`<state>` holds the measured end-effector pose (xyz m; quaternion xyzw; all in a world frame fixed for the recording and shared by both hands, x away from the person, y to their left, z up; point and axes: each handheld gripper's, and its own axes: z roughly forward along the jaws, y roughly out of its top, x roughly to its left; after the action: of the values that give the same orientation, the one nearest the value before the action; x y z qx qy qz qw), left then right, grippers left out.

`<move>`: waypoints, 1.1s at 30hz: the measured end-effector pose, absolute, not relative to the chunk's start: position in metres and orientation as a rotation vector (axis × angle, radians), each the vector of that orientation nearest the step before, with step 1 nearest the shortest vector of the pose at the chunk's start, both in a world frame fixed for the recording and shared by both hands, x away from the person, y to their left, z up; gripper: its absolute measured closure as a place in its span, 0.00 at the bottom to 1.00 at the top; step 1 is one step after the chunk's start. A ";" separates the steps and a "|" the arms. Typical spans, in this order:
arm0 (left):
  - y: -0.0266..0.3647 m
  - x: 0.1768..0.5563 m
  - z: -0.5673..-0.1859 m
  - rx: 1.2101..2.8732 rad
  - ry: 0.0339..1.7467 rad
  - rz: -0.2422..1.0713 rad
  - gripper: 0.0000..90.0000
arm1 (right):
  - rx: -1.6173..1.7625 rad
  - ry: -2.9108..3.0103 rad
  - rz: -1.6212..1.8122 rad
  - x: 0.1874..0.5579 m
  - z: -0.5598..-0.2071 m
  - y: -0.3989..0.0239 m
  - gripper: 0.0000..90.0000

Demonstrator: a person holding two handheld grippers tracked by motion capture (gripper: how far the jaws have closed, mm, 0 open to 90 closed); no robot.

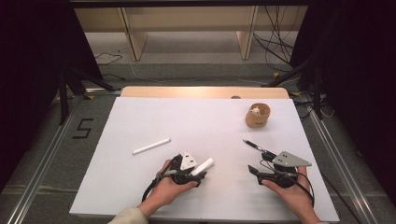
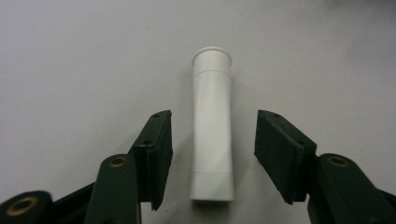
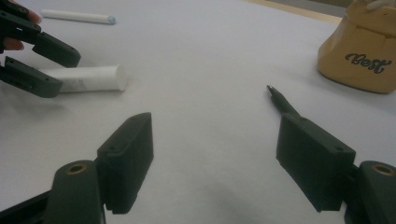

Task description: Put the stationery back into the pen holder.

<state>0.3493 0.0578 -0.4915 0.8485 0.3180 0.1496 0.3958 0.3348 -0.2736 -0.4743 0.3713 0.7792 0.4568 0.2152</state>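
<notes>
Left gripper (image 1: 198, 173): lower centre of the high view; jaws partly apart and straddling the white tube, a clear gap on each side, pads not yet pressing.
White tube (image 2: 212, 126): centre of the left gripper view, lying flat on the white table sheet (image 1: 205, 121); long axis runs straight between the jaws, flanged end toward the top of the frame, square end nearest the camera.
Right gripper (image 1: 254, 170): lower right of the high view; jaws wide apart, nothing between them.
Black pen (image 1: 254, 145): just above the right gripper, tip pointing to the upper left.
White stick (image 1: 152, 146): left of centre, well apart from both grippers.
Tan cup (image 1: 258, 115): upper right, lettered "Best"; holds a small pale object, too small to identify.
Nearer hand: the left, judged ready to close on the tube.
</notes>
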 end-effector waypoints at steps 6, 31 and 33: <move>0.053 0.351 -0.491 2.163 0.803 0.393 0.60 | 1.030 2.162 1.268 0.335 -0.474 -0.274 0.31; 0.049 0.357 -0.492 2.212 0.838 0.359 0.74 | 1.030 2.165 1.269 0.335 -0.475 -0.273 0.31; 0.049 0.357 -0.491 2.216 0.845 0.350 0.75 | 1.028 2.165 1.271 0.335 -0.474 -0.273 0.31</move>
<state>0.3566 0.0488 -0.4912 0.8610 0.3285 0.1359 0.3637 0.3349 -0.2729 -0.4745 0.3703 0.7797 0.4579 0.2127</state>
